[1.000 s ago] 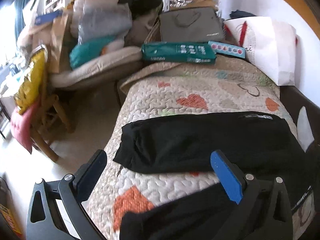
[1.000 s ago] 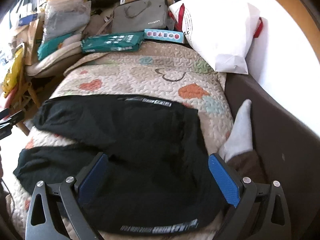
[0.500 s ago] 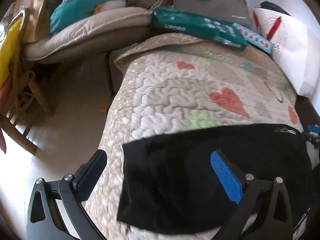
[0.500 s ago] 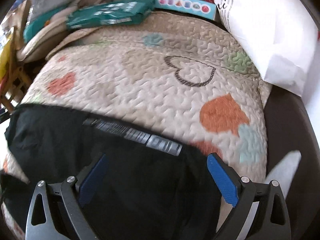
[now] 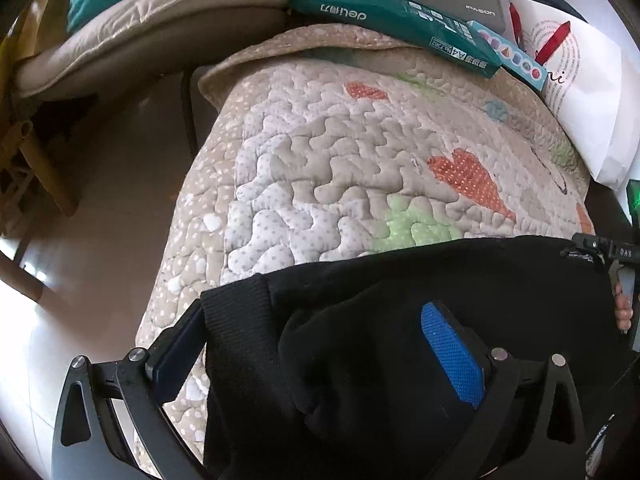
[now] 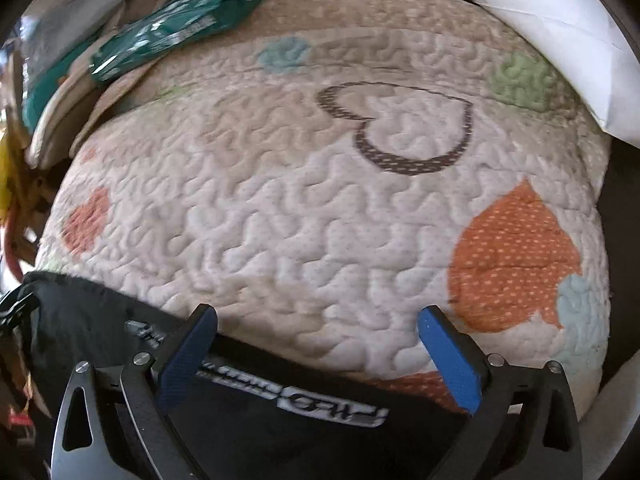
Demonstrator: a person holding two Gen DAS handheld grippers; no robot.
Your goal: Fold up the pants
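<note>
Pants [image 5: 400, 320] edge lies between both wide-apart tools [image 5: 316, 344] [image 6: 316, 344]; bare quilt [image 6: 300, 208] beyond.

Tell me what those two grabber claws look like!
Both look alike. The left gripper and the right gripper each have two black plastic fingers with triangle-shaped holes, small silver screws, and bumpy bright blue pads on the inside. No cables or sleeves show.

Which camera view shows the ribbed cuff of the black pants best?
The left wrist view: the ribbed cuff lies sharp between the open left gripper fingers. The right wrist view shows only the printed waistband edge and no cuff.
</note>
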